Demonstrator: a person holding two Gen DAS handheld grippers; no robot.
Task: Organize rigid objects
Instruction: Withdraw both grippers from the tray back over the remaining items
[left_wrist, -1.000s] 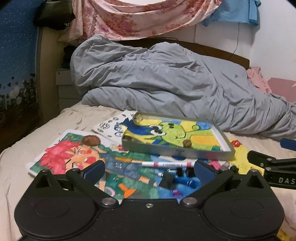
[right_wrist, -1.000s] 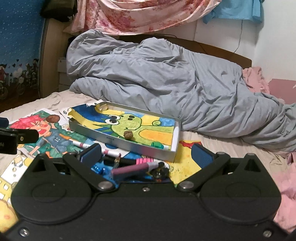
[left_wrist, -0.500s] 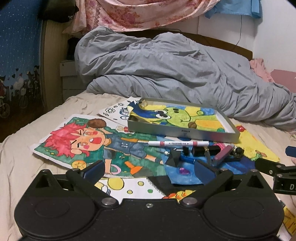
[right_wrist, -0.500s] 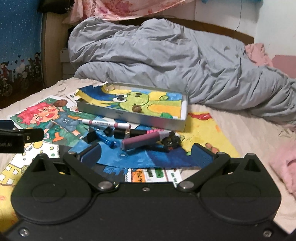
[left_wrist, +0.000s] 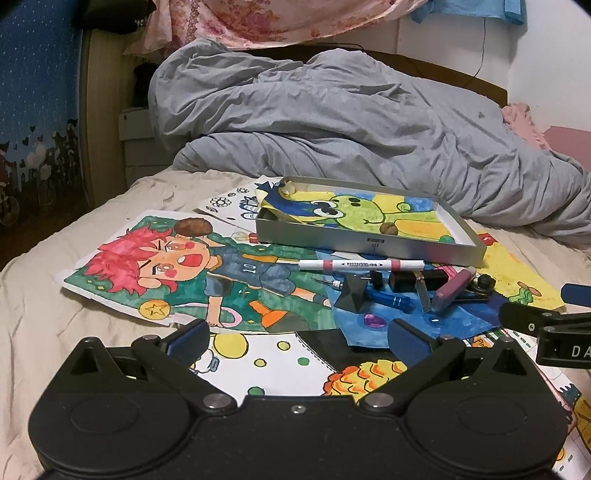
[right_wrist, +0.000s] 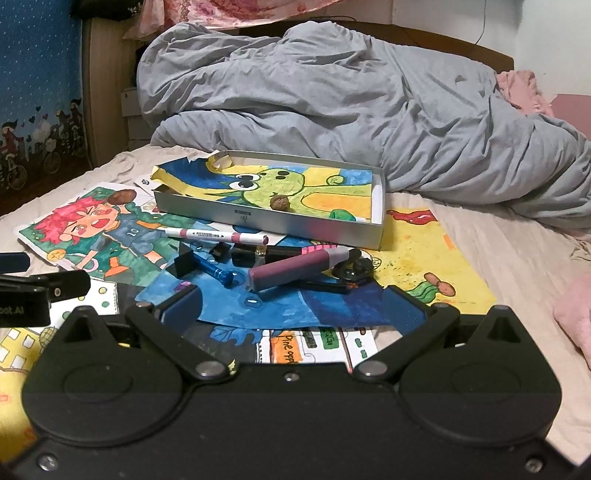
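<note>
Left wrist view: left gripper hovers low over the drawings on the bed; jaws spread wide, nothing between them.
Right wrist view: right gripper hovers over the blue drawing; jaws spread wide, nothing held.
Gripper spacing: each gripper shows at the edge of the other's view, side by side and apart.
Metal tray: shallow, silver, far of the loose items; lies on the drawings, lined with a green-creature drawing.
Tray contents: one small brown nut-like object near the middle; a pale, curled object in the far left corner, too small to identify.
White marker: lies flat just near the tray's near wall, parallel to it.
Purple block: rectangular, purple with a pale end, lies slanted on the blue drawing, directly ahead of the right gripper.
Blue pen-like tool: left of the purple block, on the blue drawing.
Black pyramid-shaped piece: left of the blue tool, touching it.
Dark cluster: small black parts at the right end of the purple block; possibly a knob or clip.
Red-haired character drawing: left of the pile, flat on the bed.
Grey duvet: bunched at the far side of the bed.
</note>
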